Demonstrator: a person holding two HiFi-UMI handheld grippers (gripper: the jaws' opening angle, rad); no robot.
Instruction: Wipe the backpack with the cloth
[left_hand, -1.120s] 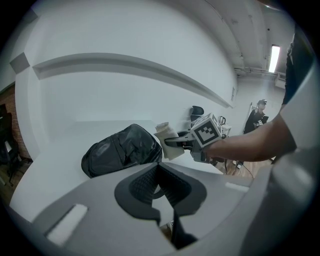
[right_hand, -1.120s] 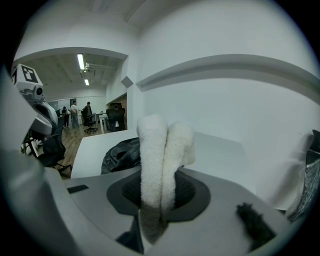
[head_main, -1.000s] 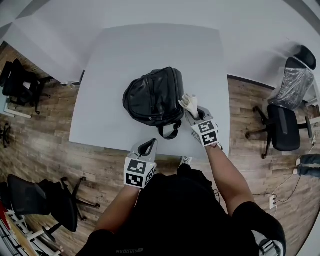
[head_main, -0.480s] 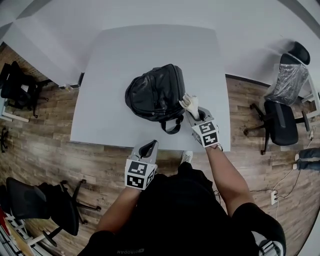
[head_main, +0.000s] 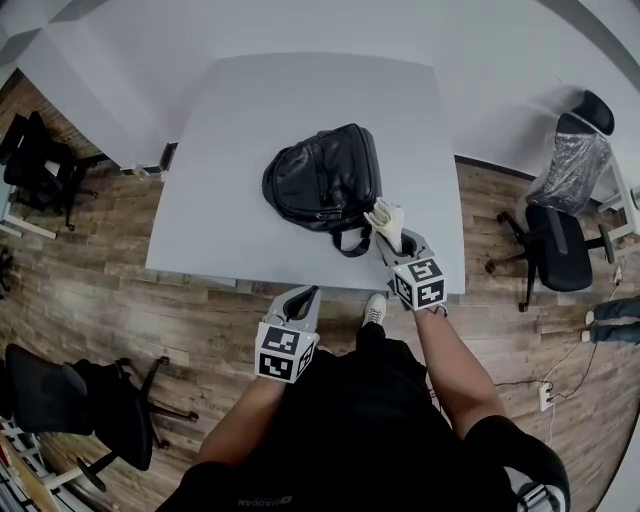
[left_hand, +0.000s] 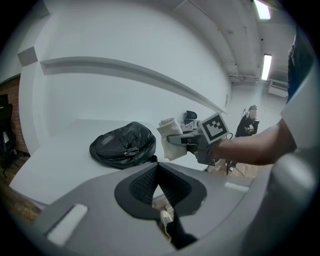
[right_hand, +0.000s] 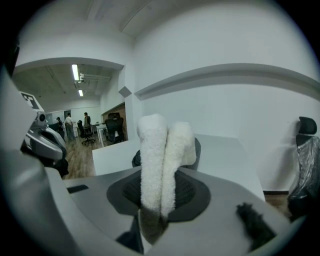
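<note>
White terry cloth (head_main: 384, 216) stands up out of the right gripper (head_main: 393, 236) in the head view, pinched at its lower end with the folded bulk free beyond the tips. The black backpack (head_main: 322, 178) lies flat on the white table (head_main: 240, 110), just ahead of that gripper and slightly to its left. The cloth is at the bag's near corner, and I cannot tell whether it touches. The bag's carry loop (head_main: 348, 243) faces the near edge, so its top seems to point back toward the person. Its long axis seems to run away from the right gripper, slanted leftward. The left gripper (head_main: 302, 296) hangs off the table, short of the near edge and well apart from the bag.

From the left gripper view, the left gripper (left_hand: 158, 169) has its jaws pressed together on nothing, with only a shoe (left_hand: 166, 219) on the floor below. The backpack (left_hand: 122, 145) sits ahead and to the left. The right gripper (left_hand: 181, 139) and its cloth (left_hand: 169, 136) are ahead and to the right, close by the bag's end.

From the right gripper view, the right gripper (right_hand: 157, 197) clamps the cloth (right_hand: 160, 155), which rises as two plush folds. The backpack (right_hand: 197, 148) shows only as dark slivers behind it.

Nothing steadies the bag, so a firm stroke could likely push it along the smooth table rather than clean it. Held by one end, the cloth may buckle or drag out of the jaws. The loop could also snag the tips.
</note>
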